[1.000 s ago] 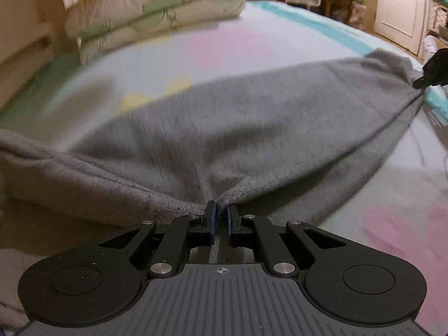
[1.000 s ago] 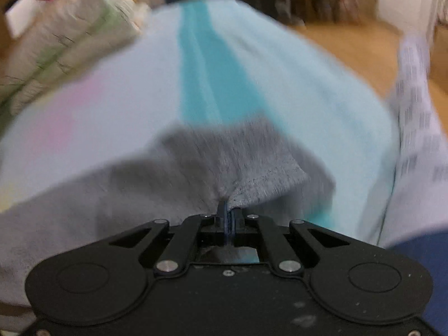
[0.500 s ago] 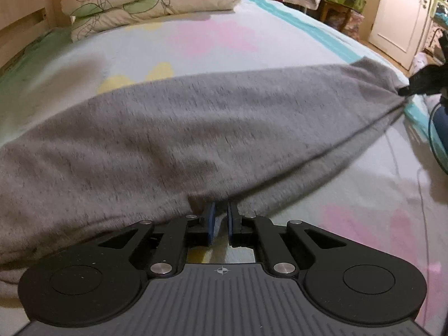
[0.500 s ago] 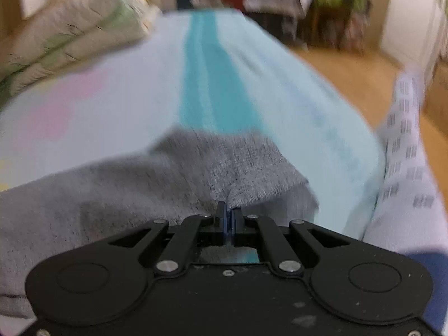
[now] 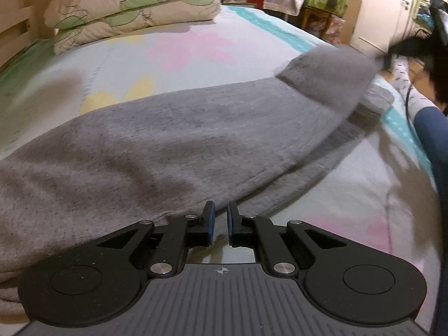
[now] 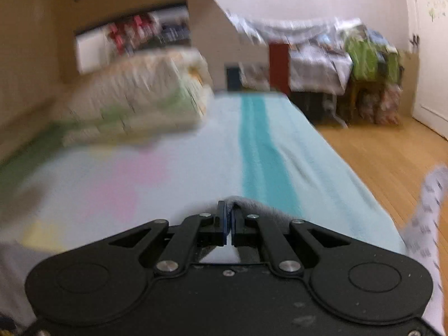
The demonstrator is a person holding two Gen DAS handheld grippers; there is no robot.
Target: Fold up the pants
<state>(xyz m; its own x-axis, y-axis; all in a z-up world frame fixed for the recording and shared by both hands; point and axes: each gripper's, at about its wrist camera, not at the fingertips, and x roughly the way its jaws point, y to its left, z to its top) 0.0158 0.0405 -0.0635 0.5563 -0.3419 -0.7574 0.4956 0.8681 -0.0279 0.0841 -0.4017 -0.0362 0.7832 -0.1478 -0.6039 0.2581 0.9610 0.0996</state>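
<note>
Two pillows (image 5: 131,8) behind pants (image 5: 168,145) | left hand-held gripper (image 5: 219,218) narrow | right hand-held gripper (image 6: 229,218) pinches pants

No readable words, brands or numbers anywhere; only a small crosshair mark printed on the ribbed grey body of the left hand-held gripper (image 5: 221,220), and books on the shelf (image 6: 131,36) too blurred to read.

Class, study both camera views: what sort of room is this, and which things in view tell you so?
Most likely a home bedroom. A bed with a pastel patterned sheet fills the view, two stacked pillows lie at its far end, and grey pants are spread across it for folding.
</note>
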